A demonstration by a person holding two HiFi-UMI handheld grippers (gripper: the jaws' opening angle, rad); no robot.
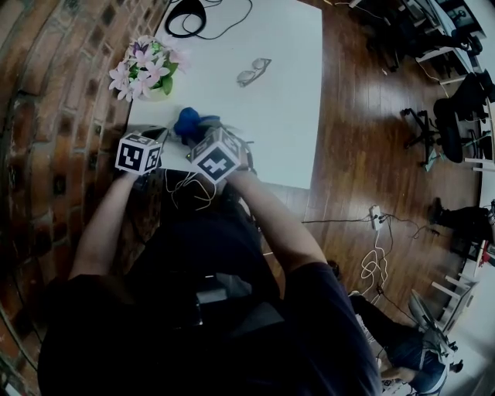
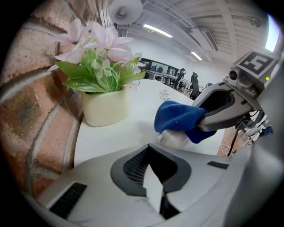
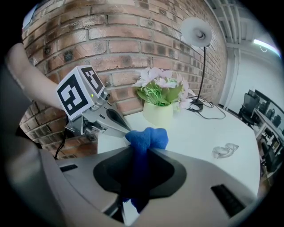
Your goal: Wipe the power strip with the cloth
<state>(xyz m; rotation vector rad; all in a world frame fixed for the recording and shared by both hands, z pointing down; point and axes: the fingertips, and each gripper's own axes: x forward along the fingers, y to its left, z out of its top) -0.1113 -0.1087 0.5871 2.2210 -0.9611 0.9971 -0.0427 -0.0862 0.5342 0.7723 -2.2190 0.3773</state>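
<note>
A blue cloth (image 1: 189, 122) is bunched at the table's front left corner, between my two grippers. My right gripper (image 3: 135, 195) is shut on it; the cloth (image 3: 146, 139) bulges out past its jaws. In the left gripper view the cloth (image 2: 179, 119) rests on the white power strip (image 2: 174, 139), with the right gripper (image 2: 205, 120) behind it. My left gripper (image 2: 154, 179) is shut on the white strip's near end. Seen from the right gripper view, the left gripper (image 3: 123, 130) reaches the cloth from the left. Most of the strip is hidden.
A pot of pink flowers (image 1: 145, 71) stands near the brick wall (image 1: 54, 116). Glasses (image 1: 253, 72) and a black cable (image 1: 188, 17) lie farther back on the white table (image 1: 286, 116). A lamp (image 3: 198, 33) rises at the back. Cables (image 1: 374, 255) trail over the wooden floor.
</note>
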